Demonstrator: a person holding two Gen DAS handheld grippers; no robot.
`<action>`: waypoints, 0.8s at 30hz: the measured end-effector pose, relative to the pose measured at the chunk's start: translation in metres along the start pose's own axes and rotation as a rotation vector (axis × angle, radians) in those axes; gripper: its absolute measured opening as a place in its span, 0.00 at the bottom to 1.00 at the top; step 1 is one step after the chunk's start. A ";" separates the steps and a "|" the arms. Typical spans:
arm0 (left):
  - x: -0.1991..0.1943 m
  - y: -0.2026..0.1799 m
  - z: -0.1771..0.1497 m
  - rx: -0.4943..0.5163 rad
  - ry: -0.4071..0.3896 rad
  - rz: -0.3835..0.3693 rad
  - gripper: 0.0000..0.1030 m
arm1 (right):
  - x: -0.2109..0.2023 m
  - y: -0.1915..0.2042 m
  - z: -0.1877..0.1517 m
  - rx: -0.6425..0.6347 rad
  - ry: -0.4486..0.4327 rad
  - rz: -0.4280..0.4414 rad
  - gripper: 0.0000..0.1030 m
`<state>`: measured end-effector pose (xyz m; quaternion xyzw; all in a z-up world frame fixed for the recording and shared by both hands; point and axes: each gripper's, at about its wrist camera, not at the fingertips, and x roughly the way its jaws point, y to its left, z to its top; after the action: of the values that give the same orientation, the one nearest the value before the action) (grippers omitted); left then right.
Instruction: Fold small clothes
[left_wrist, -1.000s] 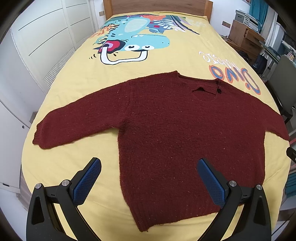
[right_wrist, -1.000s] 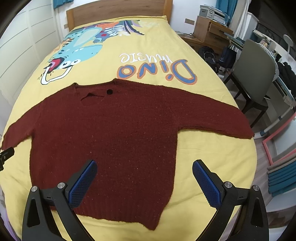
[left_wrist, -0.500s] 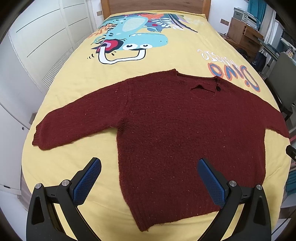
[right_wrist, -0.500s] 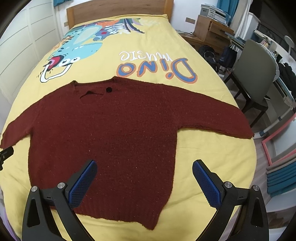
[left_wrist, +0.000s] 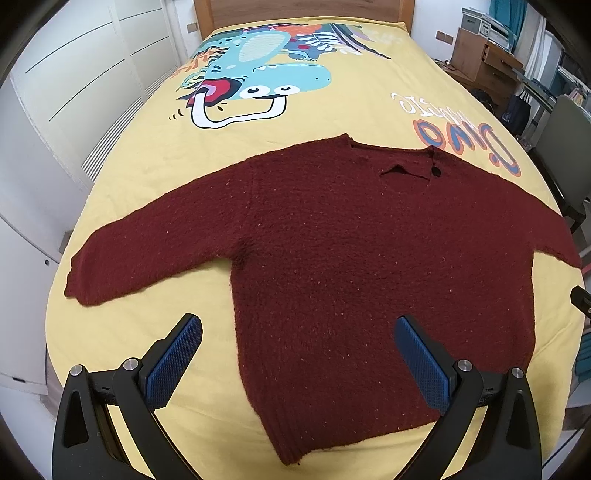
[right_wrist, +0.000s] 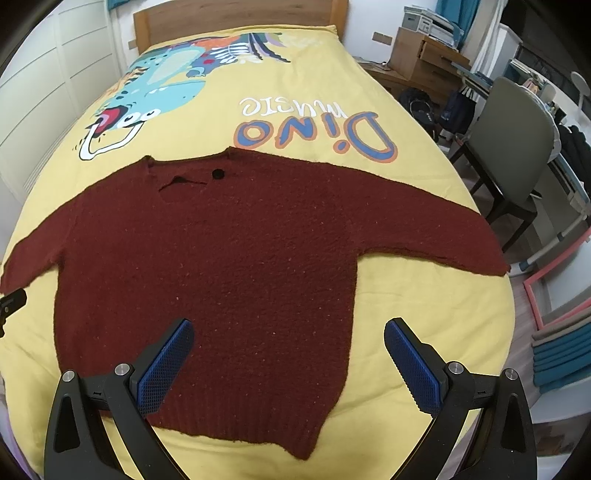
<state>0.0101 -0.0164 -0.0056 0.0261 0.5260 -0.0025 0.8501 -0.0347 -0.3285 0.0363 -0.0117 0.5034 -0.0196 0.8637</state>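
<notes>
A dark red knitted sweater (left_wrist: 351, 251) (right_wrist: 221, 258) lies flat on the yellow bedspread, both sleeves spread out sideways and its neckline toward the headboard. Its hem is nearest the cameras. My left gripper (left_wrist: 297, 334) hovers open above the sweater's lower left part, nothing between its blue pads (left_wrist: 173, 362). Over the lower right part of the sweater, my right gripper (right_wrist: 288, 332) is likewise open and holds nothing. The left sleeve cuff (left_wrist: 83, 284) lies near the bed's left edge, the right sleeve cuff (right_wrist: 487, 258) near the right edge.
The yellow bedspread (left_wrist: 332, 110) with a dinosaur print covers the bed up to a wooden headboard (right_wrist: 236, 14). White cupboards (left_wrist: 74, 92) stand on the left. On the right are a grey chair (right_wrist: 517, 147), a wooden desk (right_wrist: 424, 59) and bags on the floor.
Both grippers have drifted slightly, so the sweater sits a little lower and nearer in both views. The sweater itself has not moved and both grippers stay open.
</notes>
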 end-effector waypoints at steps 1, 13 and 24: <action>0.002 0.000 0.001 0.002 0.002 0.003 0.99 | 0.001 -0.001 0.000 0.004 0.001 -0.001 1.00; 0.027 0.009 0.029 -0.010 0.000 -0.025 0.99 | 0.018 -0.037 0.019 0.049 -0.034 -0.004 1.00; 0.068 0.016 0.061 -0.030 0.030 -0.006 0.99 | 0.110 -0.172 0.046 0.235 0.006 -0.039 1.00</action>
<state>0.0954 -0.0014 -0.0390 0.0116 0.5387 0.0032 0.8424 0.0559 -0.5055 -0.0301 0.0800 0.5000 -0.0957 0.8570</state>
